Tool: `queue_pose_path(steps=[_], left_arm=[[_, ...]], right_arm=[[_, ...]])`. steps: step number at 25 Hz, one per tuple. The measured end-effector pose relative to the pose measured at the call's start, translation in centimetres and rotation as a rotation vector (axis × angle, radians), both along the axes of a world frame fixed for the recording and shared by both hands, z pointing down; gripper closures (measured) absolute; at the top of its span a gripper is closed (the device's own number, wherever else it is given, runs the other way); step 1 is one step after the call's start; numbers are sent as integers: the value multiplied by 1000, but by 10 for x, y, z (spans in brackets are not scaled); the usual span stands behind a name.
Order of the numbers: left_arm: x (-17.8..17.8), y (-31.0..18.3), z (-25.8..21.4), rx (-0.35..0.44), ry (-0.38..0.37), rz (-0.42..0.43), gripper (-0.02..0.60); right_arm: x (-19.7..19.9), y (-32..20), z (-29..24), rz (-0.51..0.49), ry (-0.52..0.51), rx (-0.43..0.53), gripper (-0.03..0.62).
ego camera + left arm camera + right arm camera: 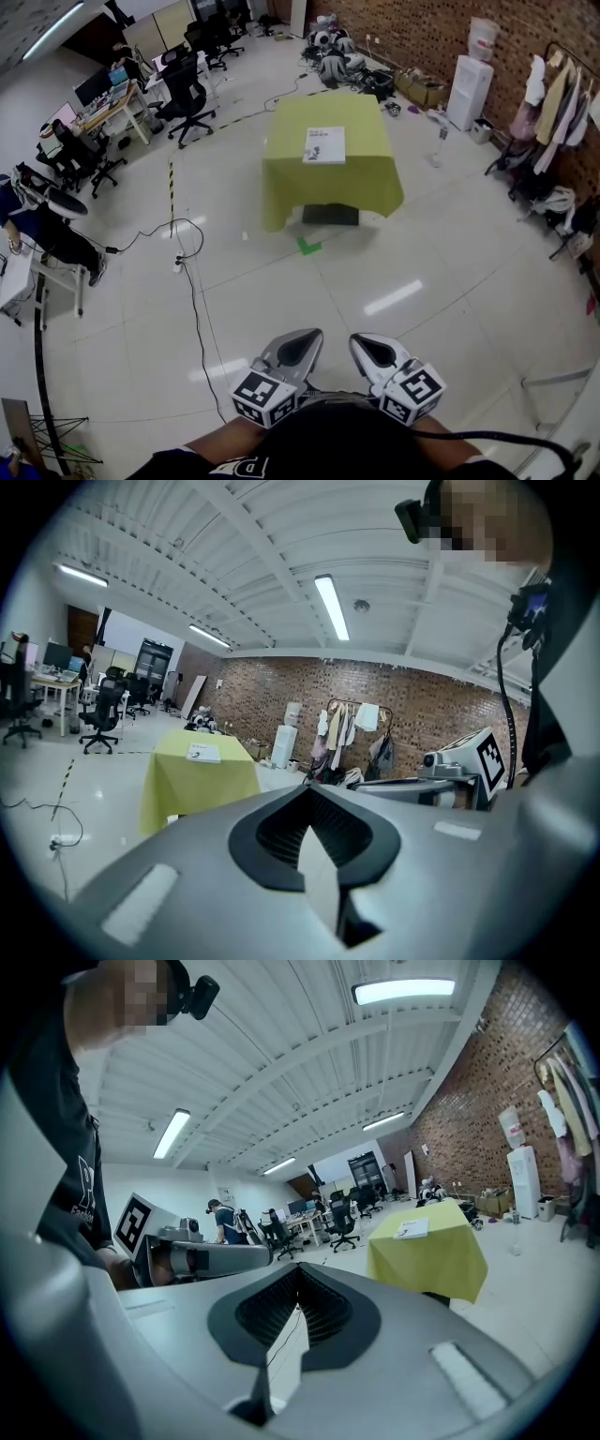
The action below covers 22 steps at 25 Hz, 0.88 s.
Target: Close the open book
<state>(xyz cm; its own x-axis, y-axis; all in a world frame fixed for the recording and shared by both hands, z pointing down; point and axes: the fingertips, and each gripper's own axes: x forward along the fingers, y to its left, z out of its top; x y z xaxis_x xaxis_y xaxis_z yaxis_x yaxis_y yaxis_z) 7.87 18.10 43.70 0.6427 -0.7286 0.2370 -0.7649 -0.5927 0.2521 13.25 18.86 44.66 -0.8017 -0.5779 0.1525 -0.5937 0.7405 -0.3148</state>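
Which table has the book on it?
The table under the yellow-green cloth, alone mid-floor, bears the book; the office desks at left hold monitors.

One bench [366,127], upper centre; one book [324,145]; two tools: left tool [298,345], right tool [375,348]; one water dispenser [469,89], upper right.

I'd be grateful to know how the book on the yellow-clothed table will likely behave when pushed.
The book lies flat and looks thin, so it is probably light and should slide, not tip or roll. The draped yellow tablecloth under it may bunch or drag along. Its pages likely flex, though it is too distant to confirm.
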Motion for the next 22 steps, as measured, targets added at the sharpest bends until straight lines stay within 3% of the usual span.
queue_pose_path(steps=[5, 13, 22], left_arm=[[2, -23, -3, 13, 4, 26, 574], [-28, -73, -5, 5, 1, 17, 574], [-85, -143, -20, 4, 14, 65, 574]], right_arm=[[-4, -21, 0, 13, 7, 3, 586], [-31, -71, -1, 17, 12, -5, 586], [-87, -139, -16, 68, 32, -8, 586]])
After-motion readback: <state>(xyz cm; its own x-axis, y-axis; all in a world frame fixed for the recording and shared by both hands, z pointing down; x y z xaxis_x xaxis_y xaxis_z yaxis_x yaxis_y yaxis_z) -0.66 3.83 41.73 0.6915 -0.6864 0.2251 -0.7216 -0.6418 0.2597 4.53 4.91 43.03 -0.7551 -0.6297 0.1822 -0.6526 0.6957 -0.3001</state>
